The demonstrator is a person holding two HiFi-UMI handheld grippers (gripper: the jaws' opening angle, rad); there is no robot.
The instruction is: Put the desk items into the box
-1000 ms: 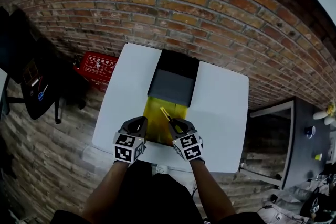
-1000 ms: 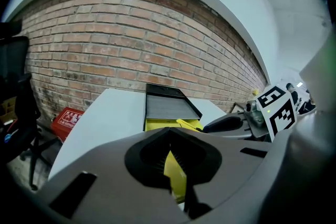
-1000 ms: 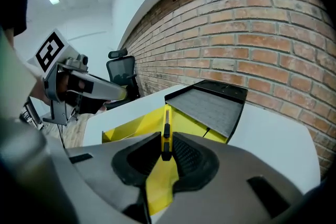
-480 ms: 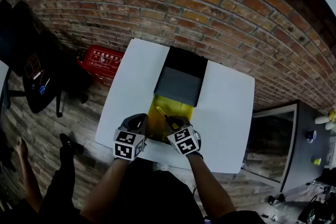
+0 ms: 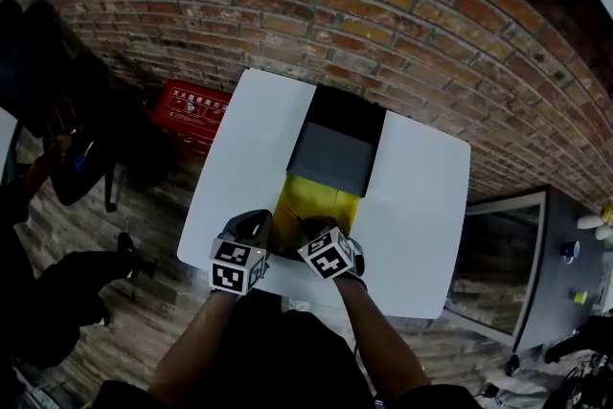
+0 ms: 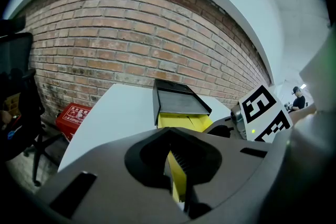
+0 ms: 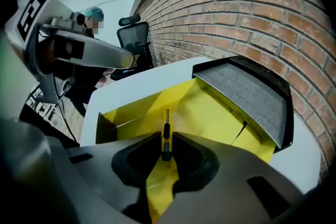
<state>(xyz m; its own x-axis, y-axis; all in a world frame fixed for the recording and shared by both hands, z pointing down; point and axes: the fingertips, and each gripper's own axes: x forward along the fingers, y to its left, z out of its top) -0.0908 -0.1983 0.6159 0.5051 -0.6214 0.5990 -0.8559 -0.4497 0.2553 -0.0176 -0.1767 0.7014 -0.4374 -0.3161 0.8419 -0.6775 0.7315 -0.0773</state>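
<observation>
Knife (image 7: 166, 134), a slim yellow-and-black cutter, sits pinched between the jaws of our right tool (image 7: 166, 150), its tip pointing down into the open yellow box (image 5: 311, 201). We have just lowered and tipped that tool. A second ago the knife stood clear above the box's near edge; now it dips between the box's walls, so we judge that only the release remains. Our left tool (image 6: 176, 168) is clamped on the box's near-left wall, steadying it as before. Past the box's far end its grey lid (image 5: 330, 153) lies open on the white counter (image 5: 417, 206).
</observation>
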